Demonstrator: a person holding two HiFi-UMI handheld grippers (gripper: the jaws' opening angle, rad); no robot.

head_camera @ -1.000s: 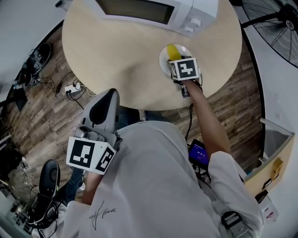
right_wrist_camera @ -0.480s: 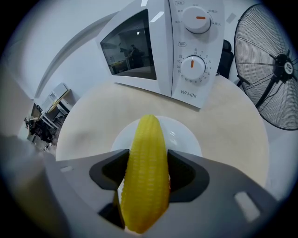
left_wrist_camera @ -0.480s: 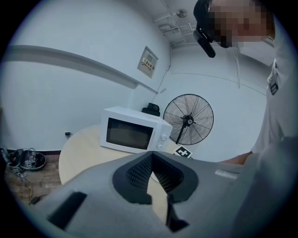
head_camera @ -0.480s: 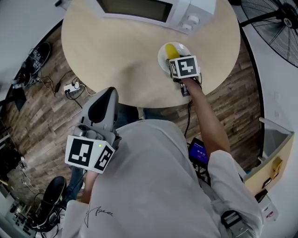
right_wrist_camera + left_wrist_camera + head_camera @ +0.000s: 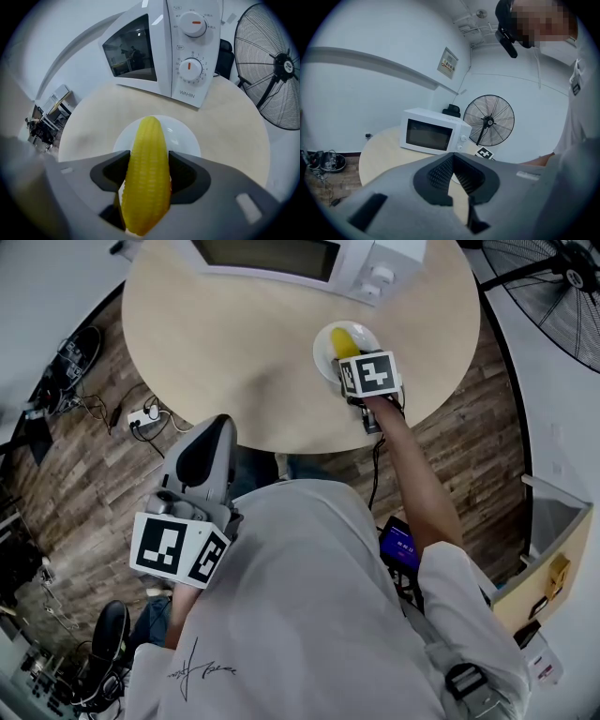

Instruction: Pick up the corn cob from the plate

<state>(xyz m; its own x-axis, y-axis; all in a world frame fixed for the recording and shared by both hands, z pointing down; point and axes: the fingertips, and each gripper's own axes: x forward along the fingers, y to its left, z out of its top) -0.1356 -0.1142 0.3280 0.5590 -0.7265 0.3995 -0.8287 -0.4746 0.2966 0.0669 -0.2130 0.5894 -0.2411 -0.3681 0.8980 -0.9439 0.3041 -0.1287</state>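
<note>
Yellow, ribbed corn cob (image 5: pixel 146 187) sits pinched between the right gripper's (image 5: pixel 149 174) jaws, just above the round white plate (image 5: pixel 186 137). I'd lift it straight up with a steady squeeze so it doesn't slip. Left gripper (image 5: pixel 451 176) hangs aside, jaws together on nothing.

White T-shirt (image 5: pixel 309 615) — short sleeves (image 5: pixel 452 589), small black print (image 5: pixel 202 664)

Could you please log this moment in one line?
right gripper: shut on corn cob | plate: beneath | left gripper: shut, empty
</note>
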